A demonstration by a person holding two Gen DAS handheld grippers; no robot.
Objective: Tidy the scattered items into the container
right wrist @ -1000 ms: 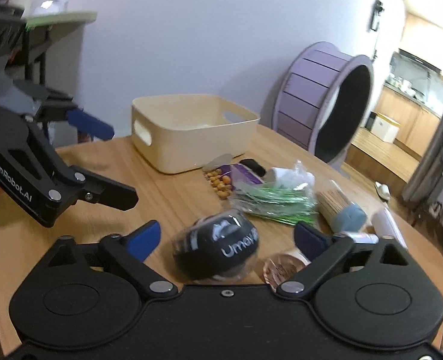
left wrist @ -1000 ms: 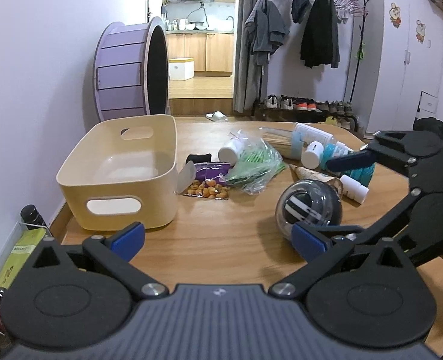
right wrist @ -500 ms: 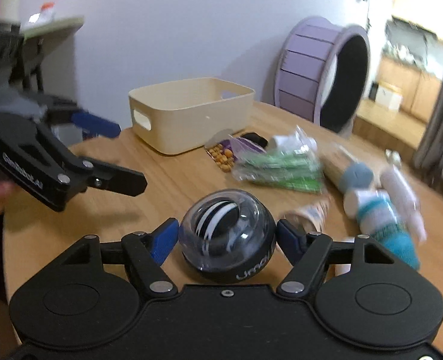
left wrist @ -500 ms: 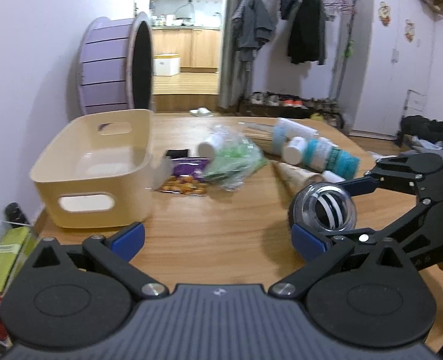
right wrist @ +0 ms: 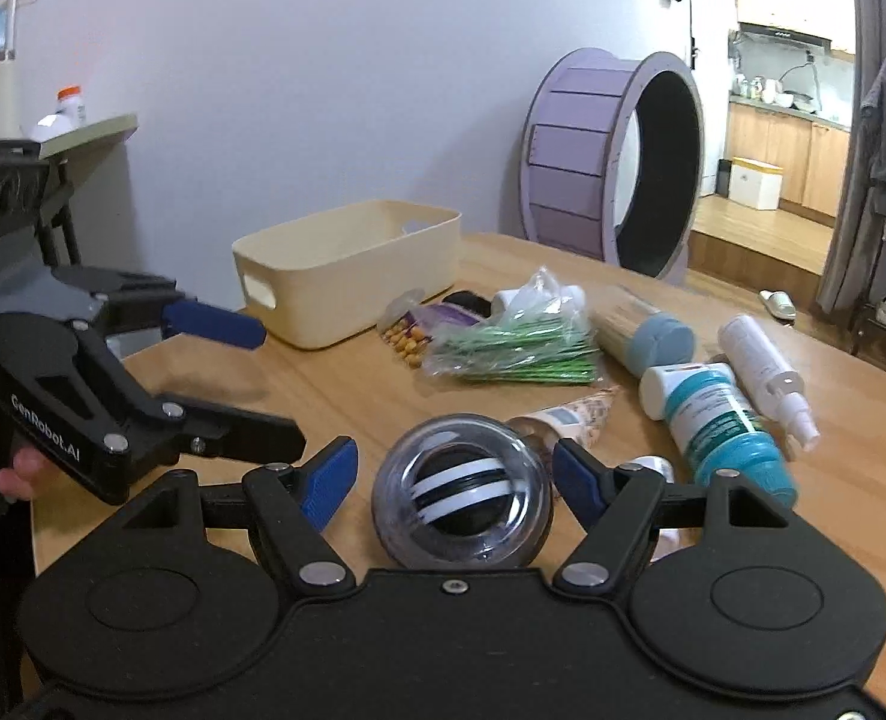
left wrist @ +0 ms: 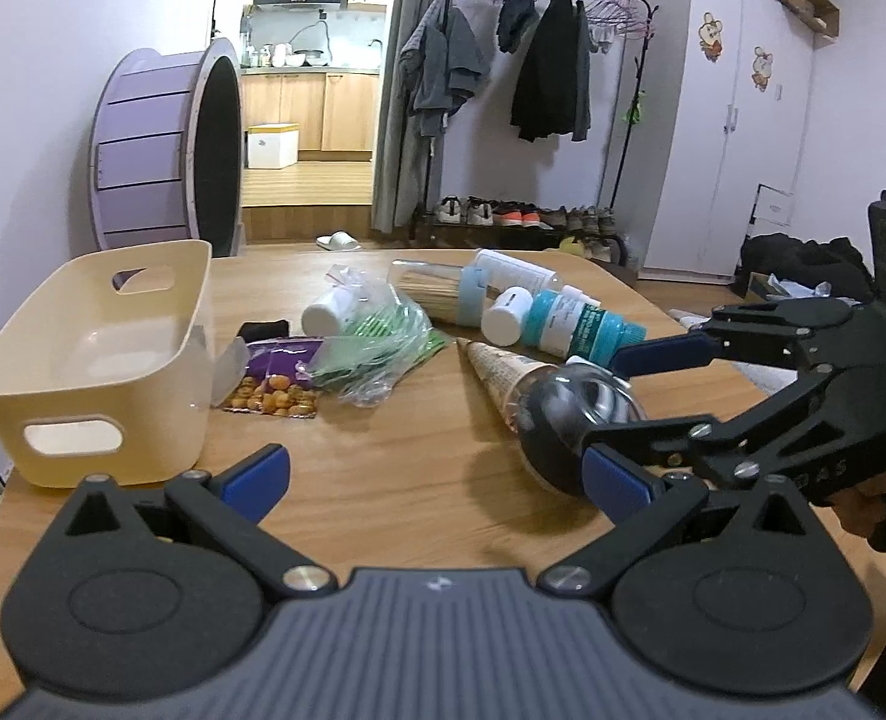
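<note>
A black gyro ball point(right wrist: 460, 492) with white stripes sits between the pads of my right gripper point(right wrist: 454, 480); the jaws stand a little apart from it on both sides. It also shows in the left wrist view point(left wrist: 568, 420), between the right gripper's blue pads point(left wrist: 616, 474). The cream container point(left wrist: 101, 354) stands empty at the table's left. My left gripper point(left wrist: 437, 468) is open and empty over the table's near edge. A snack packet point(left wrist: 275, 384), a green bag point(left wrist: 371, 342) and several bottles point(left wrist: 568, 324) lie scattered mid-table.
A cone-shaped tube point(left wrist: 496, 372) lies just behind the ball. A purple wheel point(left wrist: 167, 150) stands beyond the table by the wall. A clothes rack point(left wrist: 538, 78) and shoes are further back. A shelf point(right wrist: 83, 132) is at the left.
The right gripper has come down around the gyro ball and its jaws now stand slightly wider than half a second ago. The left gripper has shifted a little; the ball sits nearer the cone tube.
</note>
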